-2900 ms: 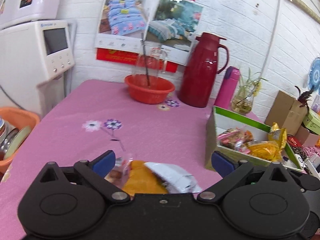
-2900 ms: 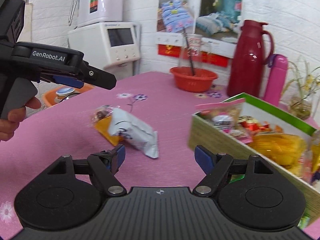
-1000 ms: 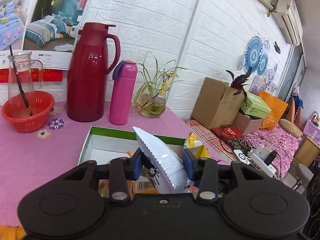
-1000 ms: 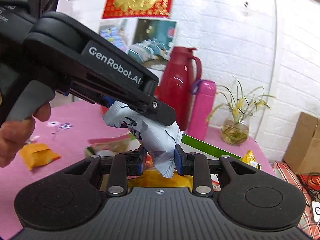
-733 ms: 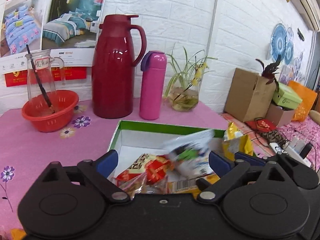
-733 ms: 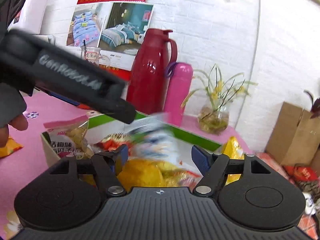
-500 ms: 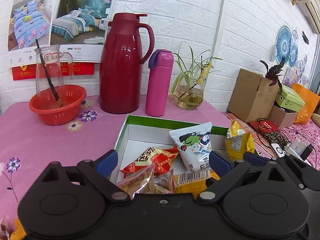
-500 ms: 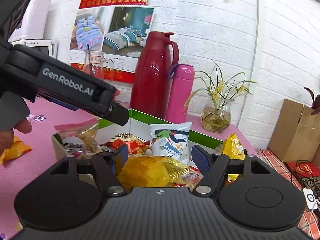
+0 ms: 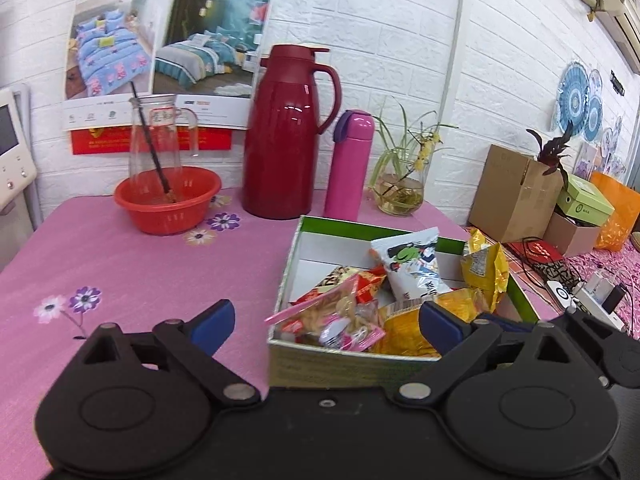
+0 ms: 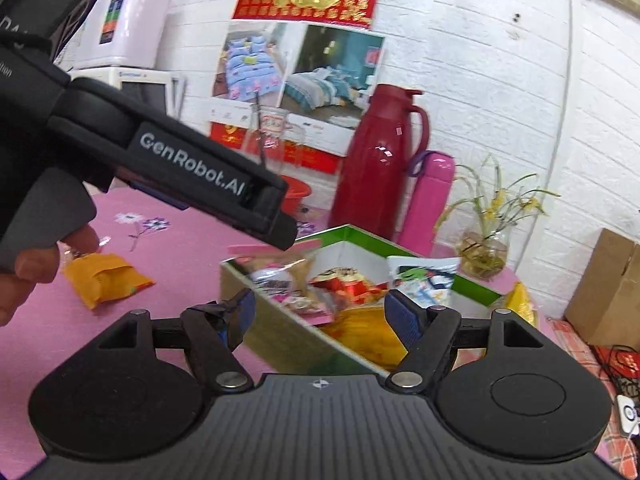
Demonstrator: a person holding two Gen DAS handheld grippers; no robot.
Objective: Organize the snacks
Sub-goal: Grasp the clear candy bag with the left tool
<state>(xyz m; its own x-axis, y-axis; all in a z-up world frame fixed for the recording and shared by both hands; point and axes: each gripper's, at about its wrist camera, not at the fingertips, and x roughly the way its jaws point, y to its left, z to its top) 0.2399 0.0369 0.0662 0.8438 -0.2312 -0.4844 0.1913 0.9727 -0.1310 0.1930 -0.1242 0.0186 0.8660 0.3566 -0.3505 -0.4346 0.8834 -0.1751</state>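
White brick walling backs a surface (image 9: 132, 264) covered in pink cloth with small flower prints. Against the wall stand a red basin (image 9: 168, 200) with a glass jug (image 9: 154, 140) in it, a dark red thermos jug (image 9: 286, 132), a pink flask (image 9: 350, 164) and a glass vase of green shoots (image 9: 400, 184).

A green-rimmed box (image 9: 340, 364) sits on the surface in front of the flask. It holds the snacks: a white packet with a cartoon figure (image 9: 412, 264) leans toward the back, a red packet (image 9: 360, 280) and a pink-edged clear packet (image 9: 332, 316) lie at the near left, a yellow packet (image 9: 404, 332) lies at the near right, and a gold foil packet (image 9: 484, 268) stands at the right wall.

One orange packet (image 10: 106, 278) lies on the cloth, well apart from the box on its left, near the person's hand (image 10: 28, 272).

The left gripper (image 9: 324, 324) hangs over the box's near wall, fingers (image 9: 212, 324) spread wide, gripping nothing. The right gripper (image 10: 320, 314) is likewise over the box's near corner, fingers (image 10: 402, 316) fully apart and empty. Both have just been opening; no packet is between either pair.
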